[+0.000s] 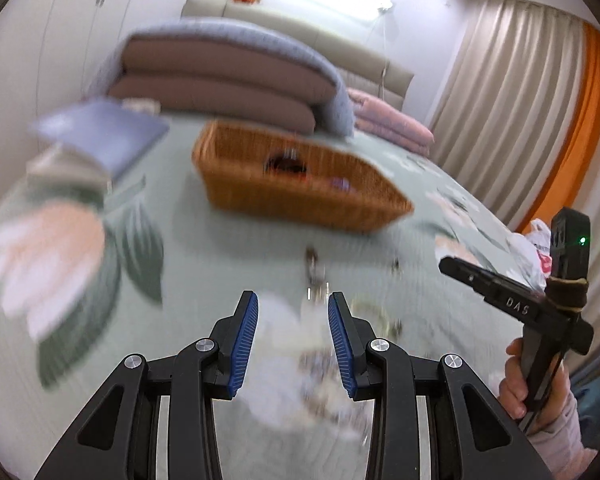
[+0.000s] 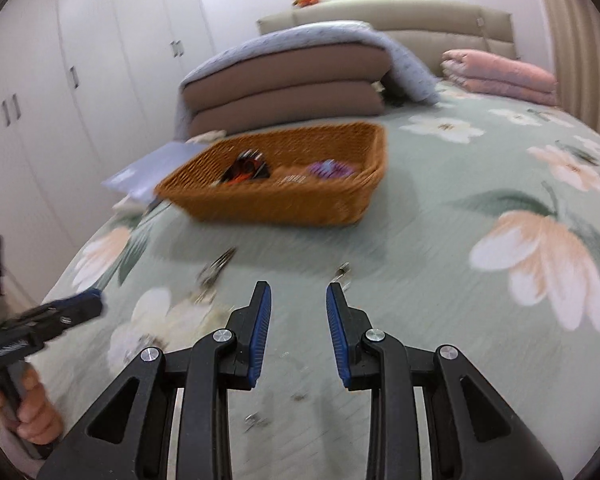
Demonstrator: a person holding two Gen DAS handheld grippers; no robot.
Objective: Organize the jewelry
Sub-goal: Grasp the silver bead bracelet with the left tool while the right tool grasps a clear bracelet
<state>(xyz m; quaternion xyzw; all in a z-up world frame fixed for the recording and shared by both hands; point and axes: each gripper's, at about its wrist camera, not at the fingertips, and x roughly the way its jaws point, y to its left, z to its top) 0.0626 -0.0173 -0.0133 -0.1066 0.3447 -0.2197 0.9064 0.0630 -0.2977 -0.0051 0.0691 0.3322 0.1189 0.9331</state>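
- Left wrist view: your left hand-held gripper (image 1: 293, 300) has its jaws parted with nothing pinched between the blue pads; it hangs over blurred jewelry (image 1: 314, 276) lying loose on the bed (image 1: 180, 240).
- Right wrist view: your right hand-held gripper (image 2: 298, 292) is also parted and empty, its pads clear of the bedspread, with a small metal piece (image 2: 342, 272) just ahead of its right fingertip.
- More chain-like pieces (image 2: 216, 270) lie to the left of that, between your two tools; the blur makes it hard to tell exactly what each one is.
- Farther out sits the wicker basket (image 2: 284, 200), already holding a dark item and something purple, well apart from the loose pieces.
- Behind it are folded quilts (image 2: 288, 84) and a pink pillow (image 2: 500, 76) by the headboard.
- You look to be at the approach step: no piece is held yet.
- Next, you need to settle one tool over a single piece, lower the pads around it, close gently, then carry it to the basket. Thin chains lying flat on soft fabric may slip or snag.
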